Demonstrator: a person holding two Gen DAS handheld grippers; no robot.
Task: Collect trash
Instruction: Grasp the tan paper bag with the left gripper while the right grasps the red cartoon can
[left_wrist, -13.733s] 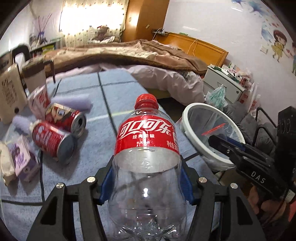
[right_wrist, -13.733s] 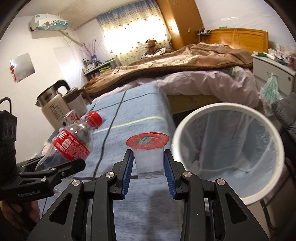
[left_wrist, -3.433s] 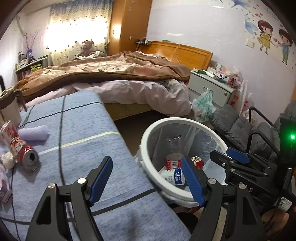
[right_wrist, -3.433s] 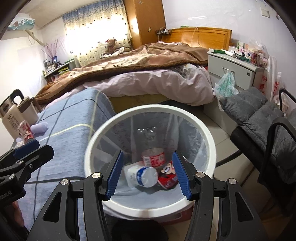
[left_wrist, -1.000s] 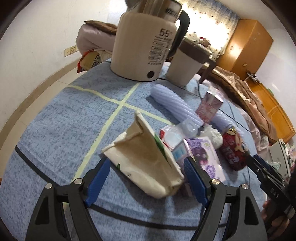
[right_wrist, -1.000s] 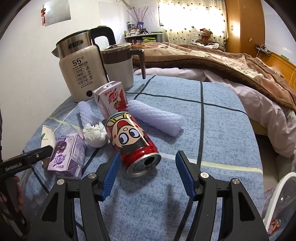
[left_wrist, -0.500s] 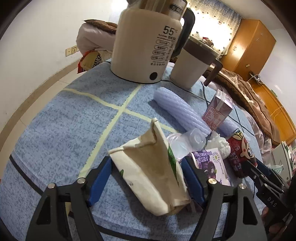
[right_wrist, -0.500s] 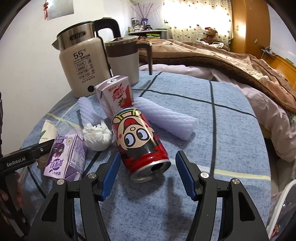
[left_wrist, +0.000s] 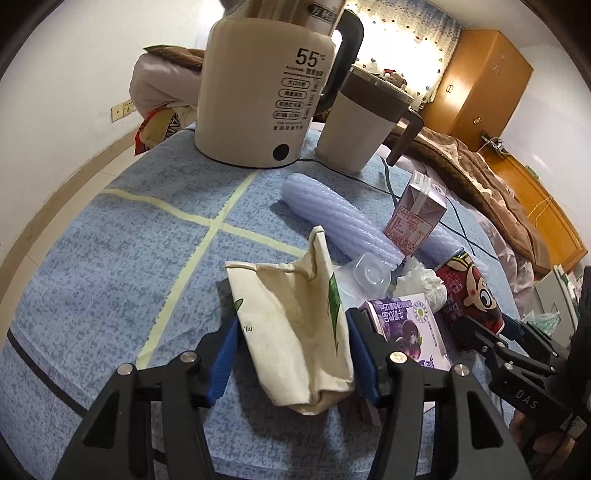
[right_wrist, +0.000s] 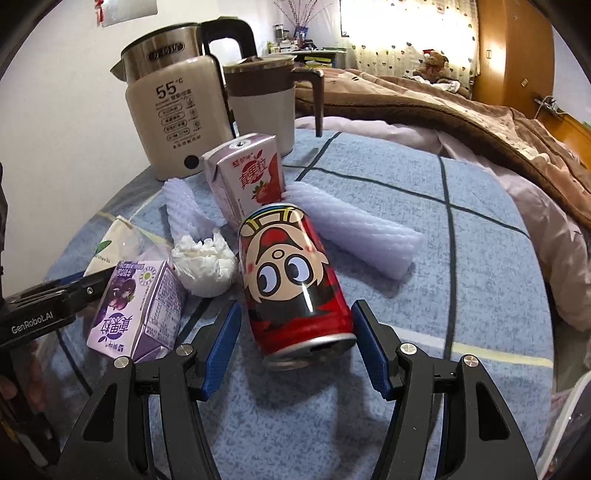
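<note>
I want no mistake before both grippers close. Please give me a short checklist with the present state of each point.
1. Crumpled beige paper bag between left gripper fingers: ok.
2. Left fingers touching bag: cannot tell.
3. Red cartoon-face drink can lying between right gripper fingers: ok.
4. Right fingers open, gaps both sides of can: ok.
5. Purple grape drink carton clear of left finger: not ok, it presses close.
6. White crumpled tissue outside the right fingers: ok.

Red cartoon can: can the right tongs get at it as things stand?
Probably yes. The red cartoon can lies on its side between the open right tongs, nothing across its near end; the purple carton sits clear to the side.
</note>
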